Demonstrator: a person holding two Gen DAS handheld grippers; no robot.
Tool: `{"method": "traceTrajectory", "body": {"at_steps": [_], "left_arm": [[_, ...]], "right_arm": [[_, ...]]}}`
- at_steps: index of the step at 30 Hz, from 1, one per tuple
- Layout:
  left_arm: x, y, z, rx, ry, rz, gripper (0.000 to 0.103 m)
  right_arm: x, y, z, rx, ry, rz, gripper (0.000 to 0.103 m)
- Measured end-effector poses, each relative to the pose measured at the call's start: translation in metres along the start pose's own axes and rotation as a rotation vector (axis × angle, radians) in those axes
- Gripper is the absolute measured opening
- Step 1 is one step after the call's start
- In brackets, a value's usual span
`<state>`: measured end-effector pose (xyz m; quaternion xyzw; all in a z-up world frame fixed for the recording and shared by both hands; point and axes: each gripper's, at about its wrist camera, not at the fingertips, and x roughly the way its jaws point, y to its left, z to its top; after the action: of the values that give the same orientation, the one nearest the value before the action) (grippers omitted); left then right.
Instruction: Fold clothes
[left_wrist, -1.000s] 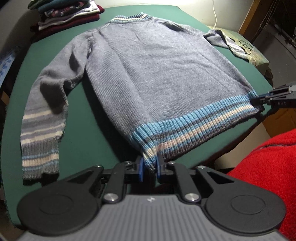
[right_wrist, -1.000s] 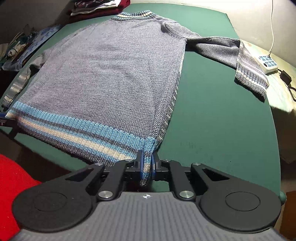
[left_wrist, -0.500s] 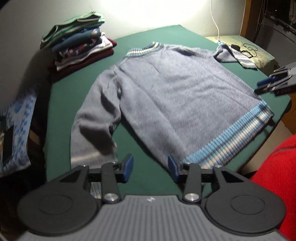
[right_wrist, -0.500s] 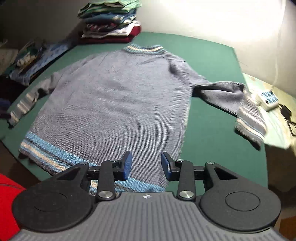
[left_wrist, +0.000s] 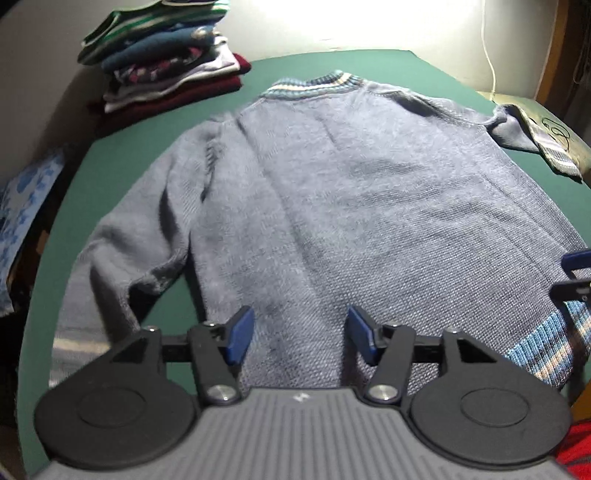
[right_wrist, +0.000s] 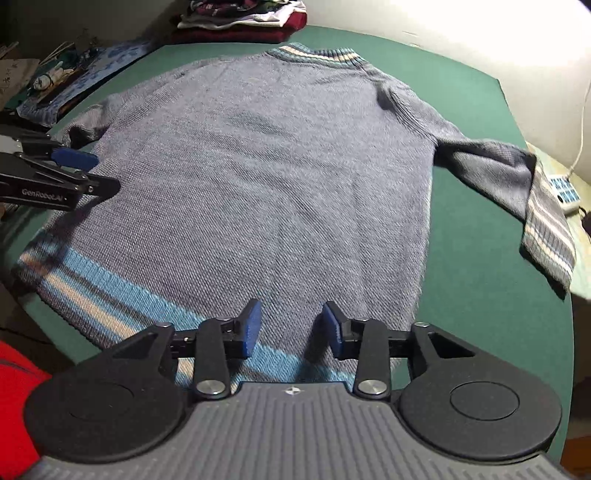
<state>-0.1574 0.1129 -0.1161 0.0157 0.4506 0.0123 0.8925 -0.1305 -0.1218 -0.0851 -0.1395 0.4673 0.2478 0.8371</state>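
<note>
Both claws, left claw (left_wrist: 300, 335) and right claw (right_wrist: 288, 328), hang spread over the flat grey-blue knitted sweater (right_wrist: 266, 155) ahead; a shallow pinch could bunch its loose knit.

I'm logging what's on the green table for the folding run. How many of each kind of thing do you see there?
Spread grey sweater: 1
Stack of folded clothes: 1
Grippers, both open above the sweater: 2, left and right
Total: 4
</note>
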Motion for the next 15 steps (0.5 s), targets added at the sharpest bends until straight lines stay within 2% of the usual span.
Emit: {"method": "traceTrajectory", "body": {"at_steps": [1,3,5,6,9,12,15], "left_arm": [[0.000,0.002,0.001,-0.014,-0.003,0.003,0.086],[-0.001,0.004,0.006,-0.037,-0.013,0.010,0.102],[-0.001,0.007,0.012,-0.060,-0.023,0.017,0.102],[-0.002,0.008,0.014,-0.072,-0.028,0.020,0.097],[-0.002,0.011,0.022,-0.107,-0.043,0.031,0.061],[-0.003,0.015,0.030,-0.141,-0.059,0.041,0.059],[0.009,0.001,0.048,-0.146,-0.079,0.067,0.059]], "right_arm": [[-0.001,-0.001,-0.002,0.001,0.005,0.002,0.047],[-0.003,-0.001,-0.004,-0.001,0.020,0.006,0.050],[-0.005,-0.002,-0.002,-0.019,0.044,0.017,0.051],[-0.005,-0.003,0.001,-0.028,0.050,0.023,0.051],[-0.009,-0.014,0.017,0.014,-0.012,0.061,0.051],[-0.001,-0.030,0.045,0.066,-0.088,0.099,0.051],[0.015,-0.025,0.066,0.004,-0.183,0.062,0.050]]}}
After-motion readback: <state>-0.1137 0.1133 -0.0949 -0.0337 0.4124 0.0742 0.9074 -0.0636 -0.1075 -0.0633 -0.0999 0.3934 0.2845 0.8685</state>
